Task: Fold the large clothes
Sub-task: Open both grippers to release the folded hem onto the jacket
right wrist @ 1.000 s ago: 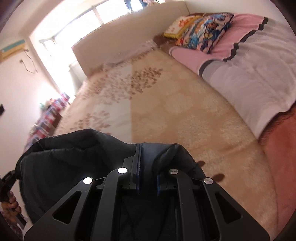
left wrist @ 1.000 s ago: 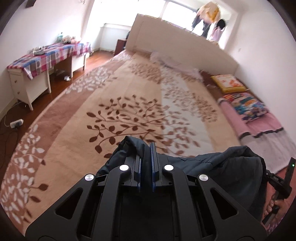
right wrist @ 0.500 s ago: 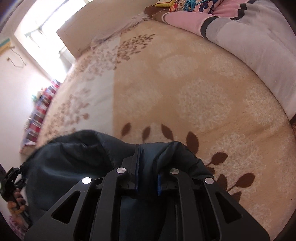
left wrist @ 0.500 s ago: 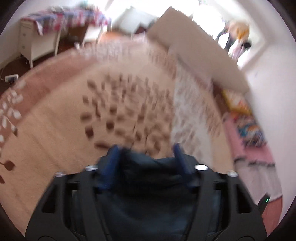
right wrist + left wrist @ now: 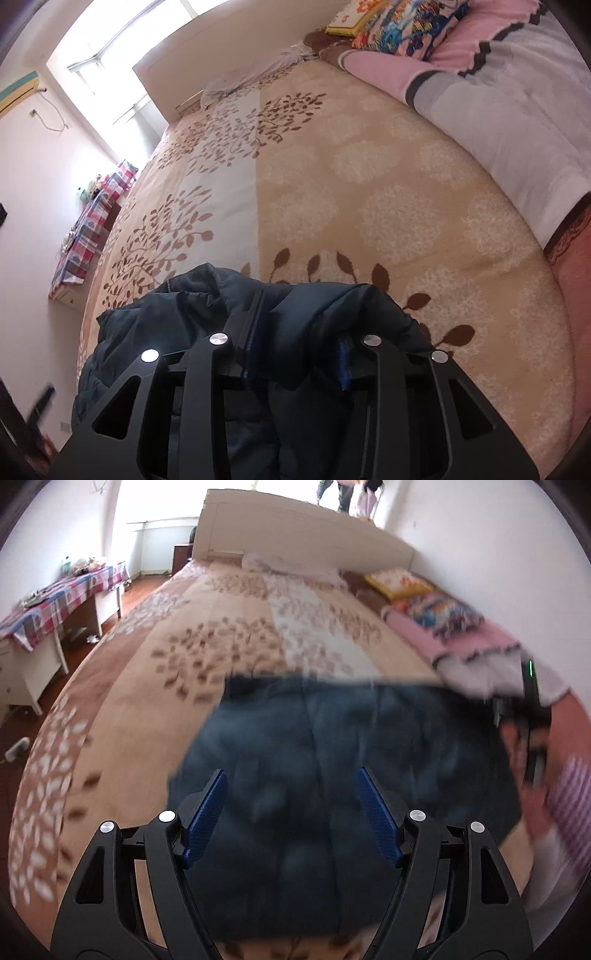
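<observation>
On the leaf-patterned bedspread (image 5: 369,184), my left gripper (image 5: 291,812) has just spread its jaws, empty above the dark jacket (image 5: 332,757), releasing the fold; my right gripper (image 5: 295,354), jaws just loosening, straddles a bunched edge to steady it

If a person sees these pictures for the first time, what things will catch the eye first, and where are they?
First, the dark blue padded garment, lying at the near end of the leaf-patterned bedspread. The left hand-held gripper hangs above it, jaws wide apart. Bright pillows lie along the bed's far right side, near the headboard.
</observation>
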The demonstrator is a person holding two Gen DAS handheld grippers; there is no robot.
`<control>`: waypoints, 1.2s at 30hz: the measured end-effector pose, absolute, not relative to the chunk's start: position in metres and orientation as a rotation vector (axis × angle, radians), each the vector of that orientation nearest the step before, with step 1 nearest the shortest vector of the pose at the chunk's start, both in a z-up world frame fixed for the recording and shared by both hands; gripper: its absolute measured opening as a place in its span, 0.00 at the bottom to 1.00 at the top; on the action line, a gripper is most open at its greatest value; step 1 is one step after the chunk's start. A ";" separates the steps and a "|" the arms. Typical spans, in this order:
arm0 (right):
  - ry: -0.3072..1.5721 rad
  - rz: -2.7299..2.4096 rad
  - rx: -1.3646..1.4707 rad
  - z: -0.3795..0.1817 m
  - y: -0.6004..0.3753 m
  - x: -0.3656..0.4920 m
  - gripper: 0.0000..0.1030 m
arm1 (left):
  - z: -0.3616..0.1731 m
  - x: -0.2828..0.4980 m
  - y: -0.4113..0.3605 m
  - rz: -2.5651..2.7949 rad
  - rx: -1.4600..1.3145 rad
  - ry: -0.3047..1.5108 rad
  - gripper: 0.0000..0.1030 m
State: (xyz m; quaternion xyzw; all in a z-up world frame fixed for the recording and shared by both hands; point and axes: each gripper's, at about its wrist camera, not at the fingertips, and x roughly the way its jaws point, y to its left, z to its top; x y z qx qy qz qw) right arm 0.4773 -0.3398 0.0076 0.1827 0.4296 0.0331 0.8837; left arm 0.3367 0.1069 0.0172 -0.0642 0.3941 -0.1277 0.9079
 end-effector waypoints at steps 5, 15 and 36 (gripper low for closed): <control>0.915 0.046 0.352 0.008 -0.327 0.495 0.41 | -0.009 0.286 0.128 -0.203 -0.195 0.847 0.69; 0.772 0.015 0.371 0.040 -0.346 0.453 0.76 | -0.030 0.257 0.156 -0.113 -0.390 0.878 0.69; 0.917 0.104 0.869 -0.105 -0.369 0.243 0.81 | -0.084 0.289 0.170 -0.013 -0.939 0.894 0.84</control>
